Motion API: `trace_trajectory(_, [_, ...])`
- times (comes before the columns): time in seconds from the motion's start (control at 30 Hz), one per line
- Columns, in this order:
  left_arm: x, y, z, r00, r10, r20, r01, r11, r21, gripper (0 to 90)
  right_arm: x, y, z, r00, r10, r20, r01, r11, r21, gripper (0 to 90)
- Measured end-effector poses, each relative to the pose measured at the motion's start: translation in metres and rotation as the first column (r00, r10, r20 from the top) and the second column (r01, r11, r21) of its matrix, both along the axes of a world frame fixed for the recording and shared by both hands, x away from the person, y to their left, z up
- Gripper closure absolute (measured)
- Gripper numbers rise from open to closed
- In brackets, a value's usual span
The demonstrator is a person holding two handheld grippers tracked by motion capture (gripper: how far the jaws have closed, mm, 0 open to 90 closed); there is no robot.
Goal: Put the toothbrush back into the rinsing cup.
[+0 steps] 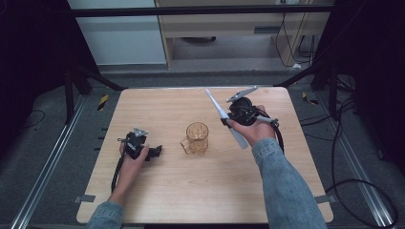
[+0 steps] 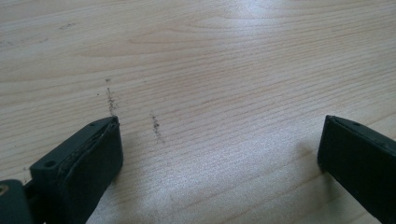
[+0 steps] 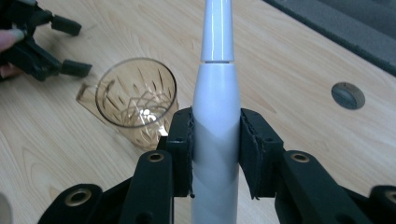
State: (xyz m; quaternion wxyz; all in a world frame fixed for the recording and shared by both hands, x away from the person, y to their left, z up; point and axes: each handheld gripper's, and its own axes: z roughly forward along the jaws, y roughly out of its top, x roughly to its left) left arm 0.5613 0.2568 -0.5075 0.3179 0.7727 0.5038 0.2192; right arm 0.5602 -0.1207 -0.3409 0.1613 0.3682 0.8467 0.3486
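Holding the white electric toothbrush clamped at mid-handle in our right claw, we see its long axis slant from upper left to lower right of the high view, raised above the bench. The amber glass mug stands lower left of it, nearer this claw. Our left claw gapes wide, empty, at the bench's left.

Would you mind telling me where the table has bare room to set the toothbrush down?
The table is bare along its near edge, in front of the cup and between the two forearms. The far left corner, beyond the left tongs, is bare too. It is tightest in the middle, where the cup stands between the left tongs and the right tongs holding the toothbrush.
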Motion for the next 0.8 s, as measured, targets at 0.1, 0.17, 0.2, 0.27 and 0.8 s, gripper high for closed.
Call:
trace_trajectory(0.1, [0.0, 0.0, 0.0, 1.0, 0.0, 0.0, 0.0, 1.0, 0.0, 0.0, 0.002, 0.005, 0.007, 0.9997, 0.006, 0.025, -0.006, 1.0, 0.014, 66.9])
trace_trajectory(0.17, [0.0, 0.0, 0.0, 1.0, -0.001, 0.0, 0.001, 1.0, 0.001, 0.0, 0.002, 0.008, 0.01, 0.9993, 0.007, 0.036, -0.008, 1.0, 0.018, 66.9])
trace_trajectory(0.2, [0.0, 0.0, 0.0, 1.0, 0.0, 0.0, 0.0, 1.0, 0.001, 0.0, 0.003, 0.009, 0.011, 0.999, 0.005, 0.044, -0.006, 1.0, 0.024, 66.9])
trace_trajectory(0.27, [0.0, 0.0, 0.0, 1.0, -0.001, -0.001, 0.001, 1.0, 0.0, 0.0, 0.004, 0.012, 0.014, 0.9985, 0.001, 0.055, -0.003, 0.999, 0.042, 66.9])
trace_trajectory(0.8, [0.0, 0.0, 0.0, 1.0, -0.001, 0.0, 0.001, 1.0, 0.002, 0.0, 0.007, 0.029, 0.032, 0.9886, -0.041, 0.145, 0.024, 0.993, 0.114, 66.8])
